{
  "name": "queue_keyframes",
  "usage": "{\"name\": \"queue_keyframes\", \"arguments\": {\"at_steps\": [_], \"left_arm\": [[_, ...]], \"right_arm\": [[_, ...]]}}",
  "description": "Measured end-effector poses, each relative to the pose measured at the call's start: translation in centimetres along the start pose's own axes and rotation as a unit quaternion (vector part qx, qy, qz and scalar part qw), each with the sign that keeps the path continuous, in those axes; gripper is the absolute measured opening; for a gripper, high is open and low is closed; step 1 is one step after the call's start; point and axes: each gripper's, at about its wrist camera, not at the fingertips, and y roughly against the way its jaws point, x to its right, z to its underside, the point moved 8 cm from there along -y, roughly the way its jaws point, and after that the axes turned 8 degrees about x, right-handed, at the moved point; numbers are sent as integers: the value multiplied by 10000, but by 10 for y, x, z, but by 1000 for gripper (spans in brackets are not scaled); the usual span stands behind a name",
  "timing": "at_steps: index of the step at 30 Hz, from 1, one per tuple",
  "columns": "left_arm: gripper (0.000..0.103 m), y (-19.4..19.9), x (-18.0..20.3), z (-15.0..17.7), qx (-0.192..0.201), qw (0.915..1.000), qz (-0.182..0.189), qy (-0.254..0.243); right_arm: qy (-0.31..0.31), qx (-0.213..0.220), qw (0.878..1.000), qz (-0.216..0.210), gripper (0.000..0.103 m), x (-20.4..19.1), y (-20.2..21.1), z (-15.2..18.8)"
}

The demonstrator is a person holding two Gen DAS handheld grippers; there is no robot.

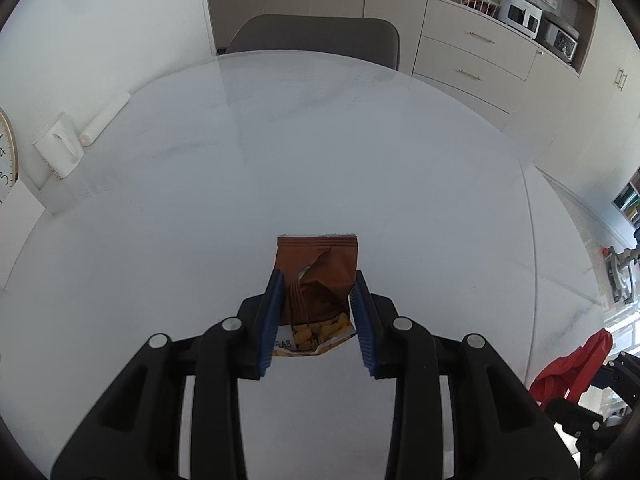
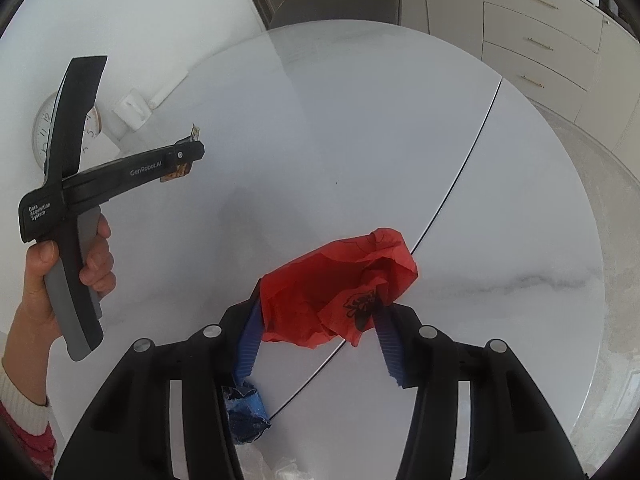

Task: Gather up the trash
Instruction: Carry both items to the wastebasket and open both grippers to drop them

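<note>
A round white marble-look table [image 2: 360,152] fills both views, a dark seam running diagonally across it in the right wrist view, with a grey chair [image 1: 316,38] behind its far edge at top centre and beige drawer units [image 1: 472,56] at upper right.

In the right wrist view, the left gripper [image 2: 191,148] crosses the left side of the frame, its grey handle held in a person's hand [image 2: 60,268] at lower left, a cream cuff and red sleeve below.

A crumpled red plastic bag [image 2: 340,288] with a black printed motif sits just below centre in the right wrist view, bunched between the blue pads of the right gripper [image 2: 320,322]; the pads pinch its lower folds while the rest billows above them.

In the left wrist view, a brown snack packet [image 1: 318,280] sits at lower centre, clamped between the left gripper's [image 1: 318,308] blue pads. It is torn open and creased, silver lining showing at the rip, its near end printed with yellow snack pieces and a white panel. It appears to be lifted clear of the tabletop.

A wad of blue foil wrapper [image 2: 248,408] lies at bottom centre of the right wrist view, beneath the gripper's left pad.

At far left against the wall lean a clock [image 1: 6,156], a white box [image 1: 58,148] and a pale roll [image 1: 104,120].
</note>
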Motion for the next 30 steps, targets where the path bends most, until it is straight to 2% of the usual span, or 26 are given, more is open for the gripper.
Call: {"name": "queue_keyframes", "arguments": {"at_steps": [7,10,13,17,22,26,30], "left_arm": [[33,89,28,0,399,9990,195,-105],[33,139,52,12,537,9978,307,-216],[33,187,86,38,525,9969,483,-317],[33,246,151,93,454,9928,738,-831],[33,300,241,186,9,9830,1518,-1031],[33,312,301,261,-670,9700,2121,-978],[33,304,340,330,-1225,9567,2284,-1326]], "right_arm": [[-25,327,9995,18,51,25,74,13],[-63,435,9990,58,51,43,116,33],[40,463,9987,222,51,61,161,64],[18,383,9984,424,51,90,216,127],[-365,128,9976,578,51,124,265,221],[-669,-61,9957,645,51,138,291,286],[-814,-147,9940,718,52,150,314,331]]}}
